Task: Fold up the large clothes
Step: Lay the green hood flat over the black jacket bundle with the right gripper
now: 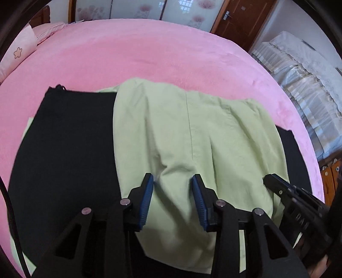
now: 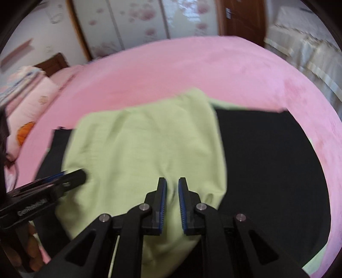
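A light green garment [image 1: 192, 136] lies folded over a black cloth [image 1: 64, 149] on the pink bed [image 1: 149, 53]. My left gripper [image 1: 172, 180] is open, its blue pads astride a raised fold of the green fabric near its front edge. My right gripper [image 2: 172, 181] shows a narrow gap with green fabric [image 2: 145, 145] between the pads; whether it grips is unclear. The right gripper also shows in the left wrist view [image 1: 277, 188] at the garment's right edge. The left gripper shows in the right wrist view [image 2: 70, 178] at the garment's left edge. The black cloth [image 2: 267, 160] extends right.
Pink pillows [image 1: 19, 51] lie at the bed's far left, also in the right wrist view [image 2: 32, 102]. A white lace-covered piece of furniture [image 1: 299, 85] stands right of the bed. Wardrobe doors [image 2: 139, 21] and a wooden door [image 1: 239, 17] are behind.
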